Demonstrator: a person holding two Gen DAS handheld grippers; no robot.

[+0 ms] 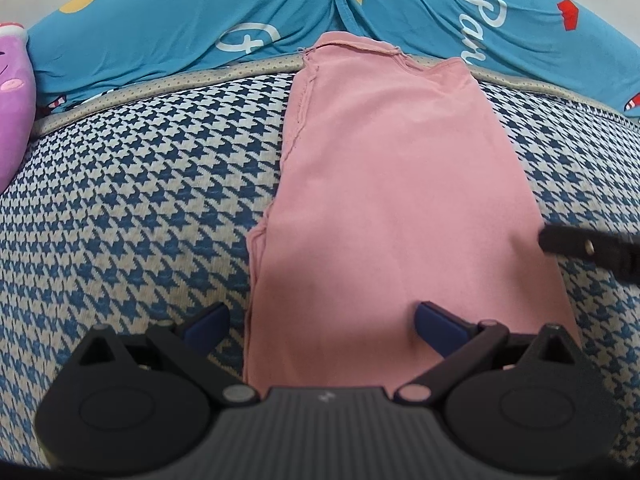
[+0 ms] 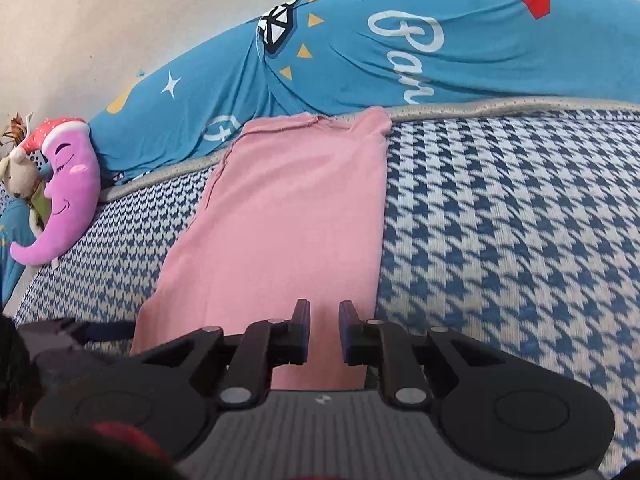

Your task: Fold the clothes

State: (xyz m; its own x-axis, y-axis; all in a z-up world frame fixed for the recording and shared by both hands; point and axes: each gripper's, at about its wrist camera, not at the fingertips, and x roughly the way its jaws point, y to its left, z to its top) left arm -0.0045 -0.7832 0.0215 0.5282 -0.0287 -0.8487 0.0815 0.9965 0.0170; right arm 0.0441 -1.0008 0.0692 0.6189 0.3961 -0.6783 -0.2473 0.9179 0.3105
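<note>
A pink garment (image 1: pixel 384 200) lies flat on the blue-and-white houndstooth cover (image 1: pixel 132 200), folded into a long strip that runs away from me. My left gripper (image 1: pixel 322 322) is open wide over the garment's near left edge, one finger above the cover and the other above the cloth, holding nothing. In the right wrist view the same pink garment (image 2: pixel 288 208) stretches ahead. My right gripper (image 2: pixel 325 328) hovers over its near right part, the jaws a narrow gap apart with flat cloth showing between them. A right fingertip (image 1: pixel 568 242) shows at the garment's right edge.
A blue printed quilt (image 2: pixel 360 64) is bunched along the far edge, touching the garment's far end. A purple moon plush (image 2: pixel 68 200) and a small bear (image 2: pixel 18 176) lie at the far left by the wall. Bare houndstooth cover (image 2: pixel 520 240) spreads to the right.
</note>
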